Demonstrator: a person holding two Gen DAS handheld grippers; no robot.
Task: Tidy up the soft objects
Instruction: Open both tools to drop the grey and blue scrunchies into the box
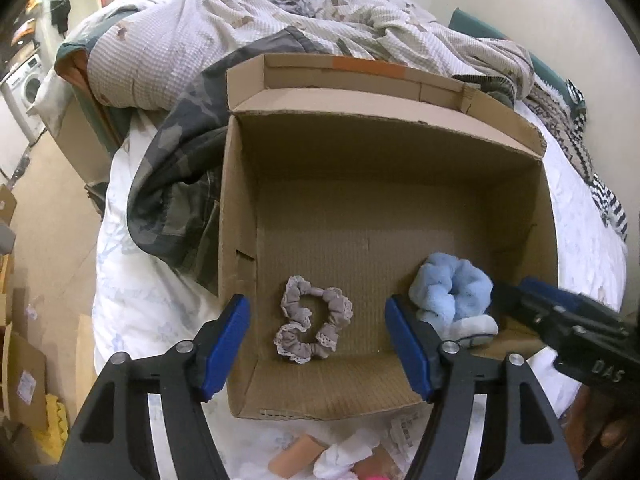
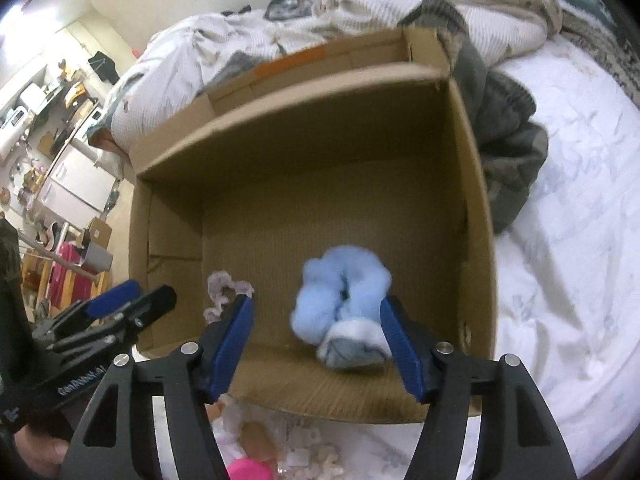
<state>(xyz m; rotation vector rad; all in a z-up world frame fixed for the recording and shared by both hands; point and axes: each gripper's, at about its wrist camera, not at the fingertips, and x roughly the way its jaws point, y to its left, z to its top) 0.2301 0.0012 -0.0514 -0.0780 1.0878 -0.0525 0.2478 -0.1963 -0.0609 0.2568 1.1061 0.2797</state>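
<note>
An open cardboard box [image 1: 400, 136] [image 2: 476, 184] sits on a bed. On its floor lie a grey lace-edged scrunchie [image 1: 314, 320] [image 2: 224, 292], a fluffy light-blue scrunchie [image 1: 452, 286] [image 2: 344, 292] and a small white-and-grey soft item [image 1: 474, 330] [image 2: 352, 348] next to it. My left gripper [image 1: 318, 346] is open above the grey scrunchie and holds nothing. My right gripper [image 2: 318, 346] is open above the blue scrunchie and holds nothing. The right gripper shows at the right edge of the left wrist view [image 1: 560, 320].
A crumpled quilt and clothes [image 1: 256, 24] are piled behind and left of the box. A white sheet [image 2: 568, 240] lies to the right. Small tan, white and pink items [image 1: 340, 456] [image 2: 248, 468] lie before the box's near wall. Room clutter stands at the far left.
</note>
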